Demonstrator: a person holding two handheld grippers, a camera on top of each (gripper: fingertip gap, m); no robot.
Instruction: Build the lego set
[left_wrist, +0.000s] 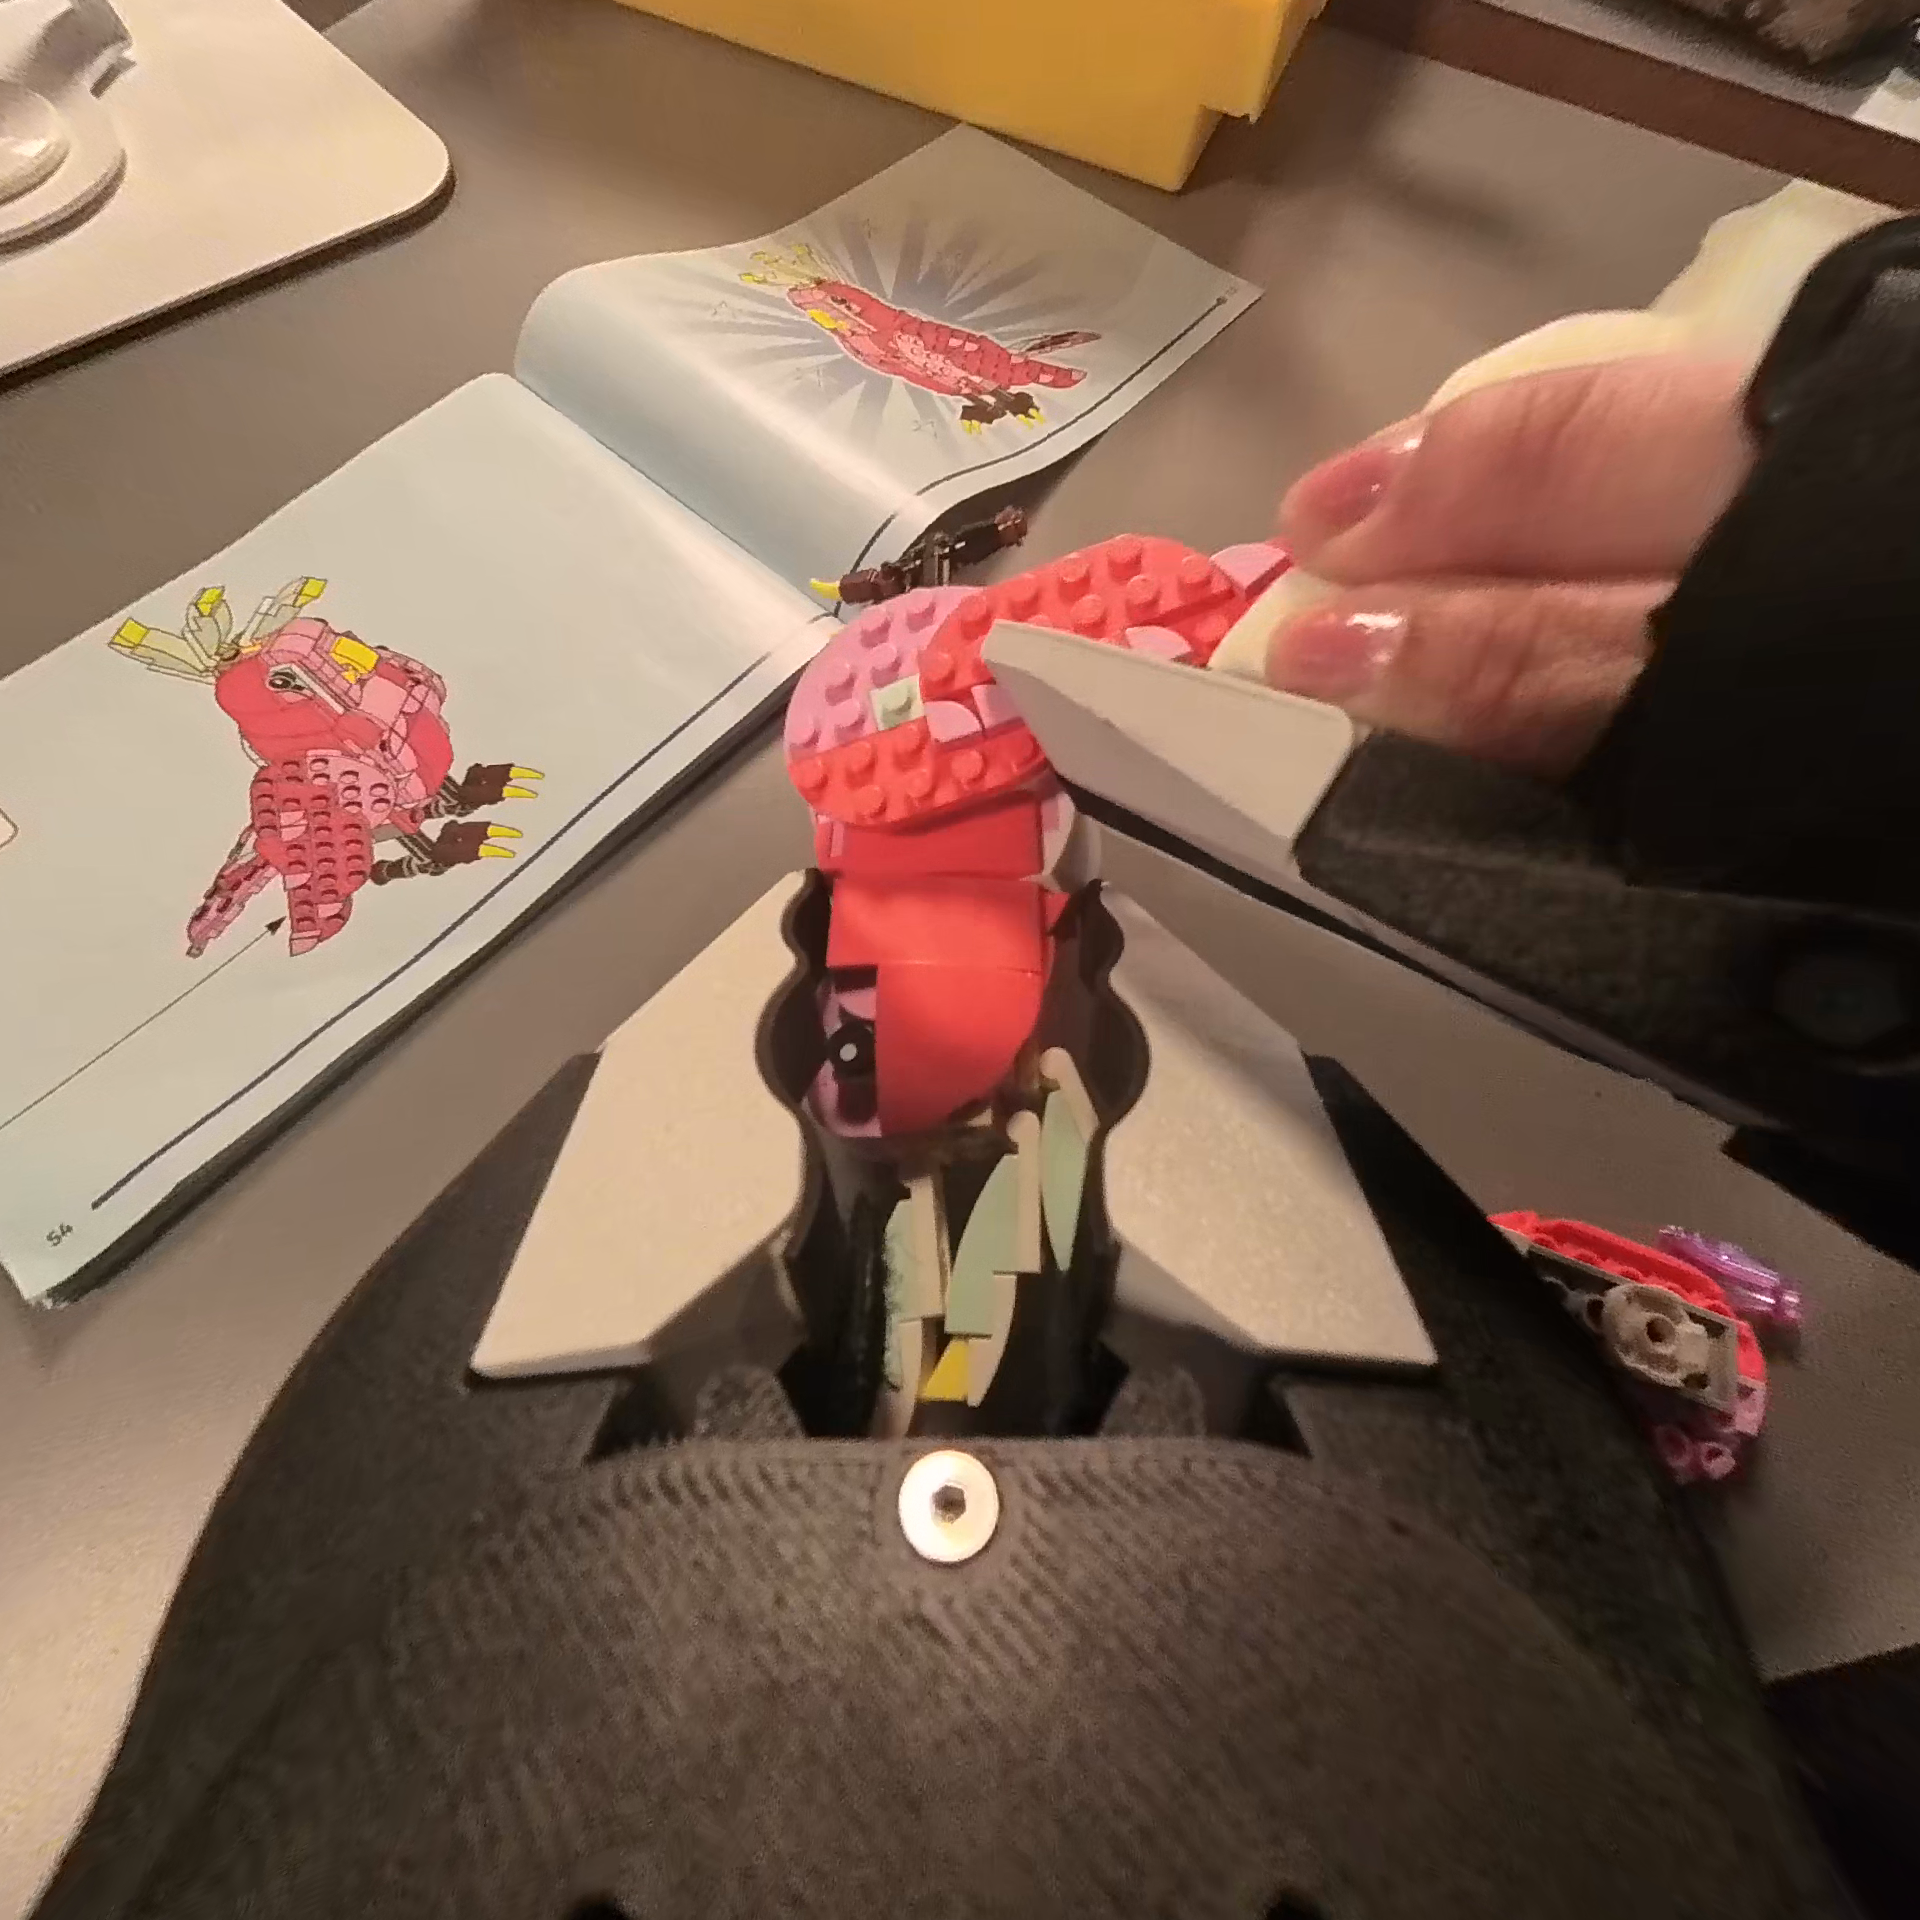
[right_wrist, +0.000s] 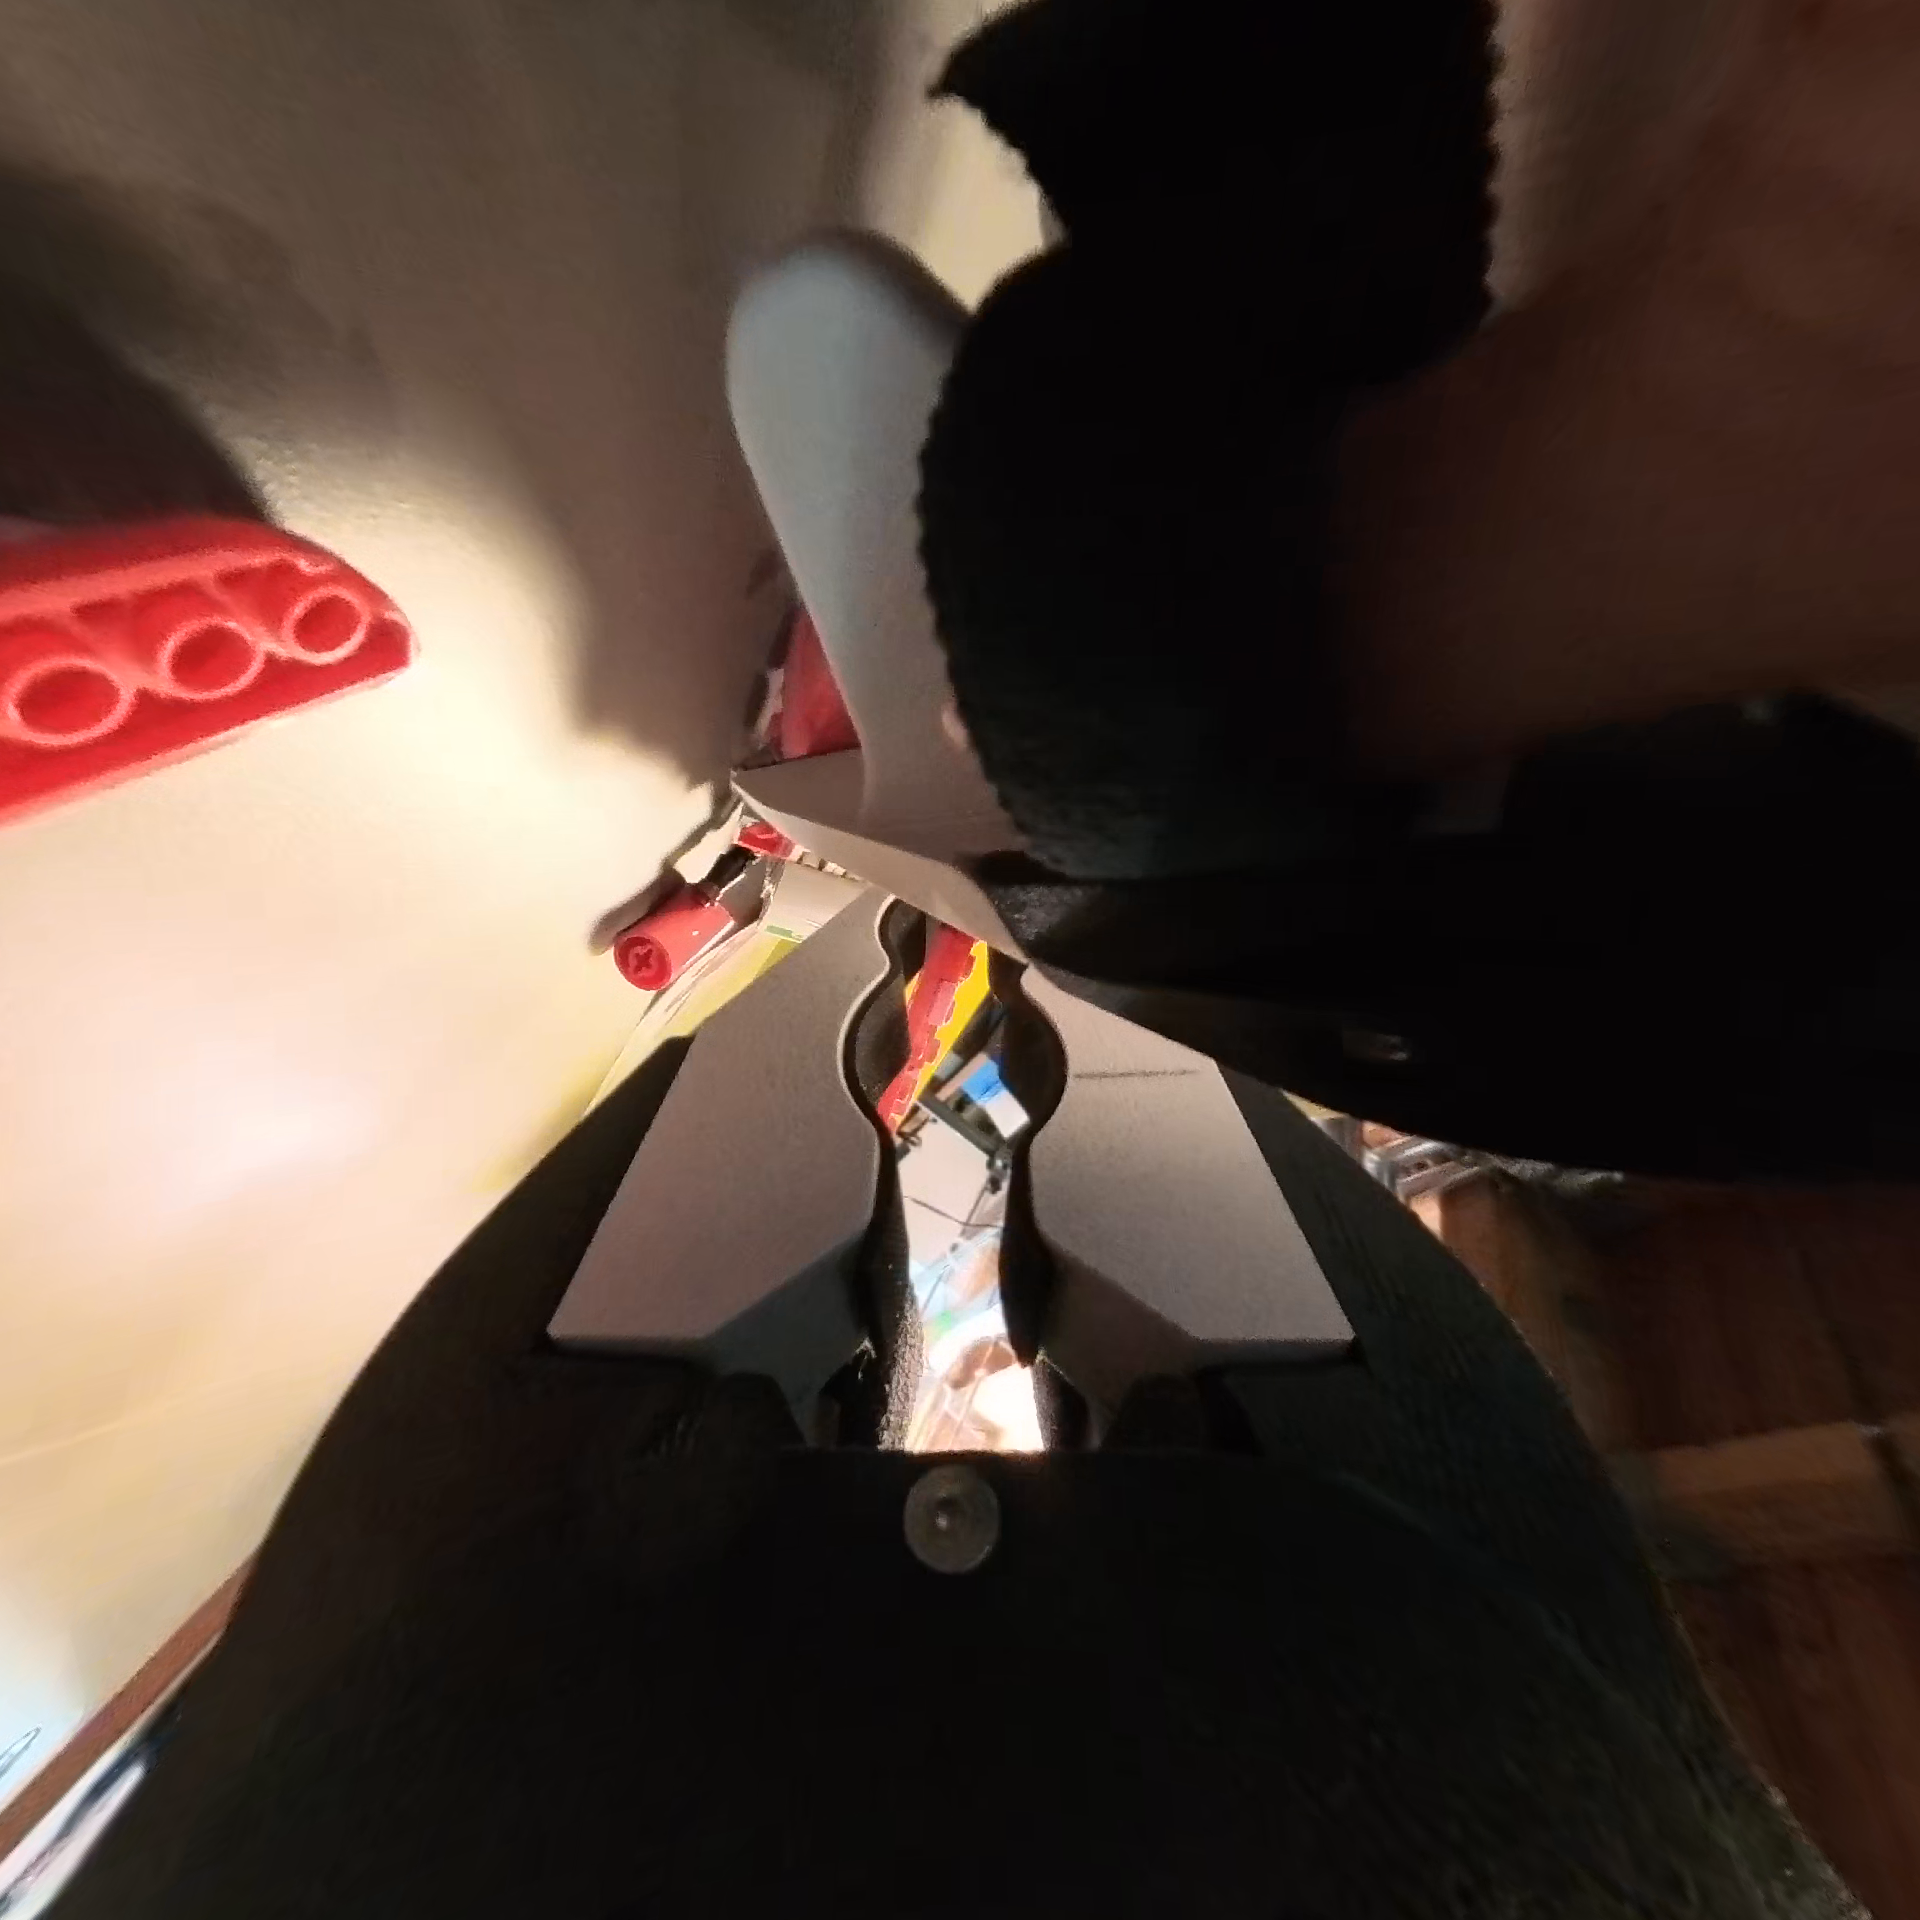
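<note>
- Left tool is clenched on a toy brick bird. Its two dark, wavy pads press the red body from either side, and the pale crest feathers point back into the gap.
- The bird is held just above the middle of the bench. Its pink and red studded back faces the far edge.
- Right tool comes in from the right edge and grasps a thin red studded wing plate edge-on between nearly closed fingers. The plate lies against the bird's upper back.
- A person's hand grips this tool, with fingertips resting near the plate's outer end.
- In the right wrist view, a red pin sticks out from the bird just beside the fingertips, and a red beam with round holes shows at the left, blurred.
- An open instruction booklet lies flat towards the left edge, with a small brown clawed leg piece on its near corner.
- A loose cluster of red, grey and purple bricks sits near the right edge.
- A yellow box stands at the far edge and a cream mat in the far left corner.
</note>
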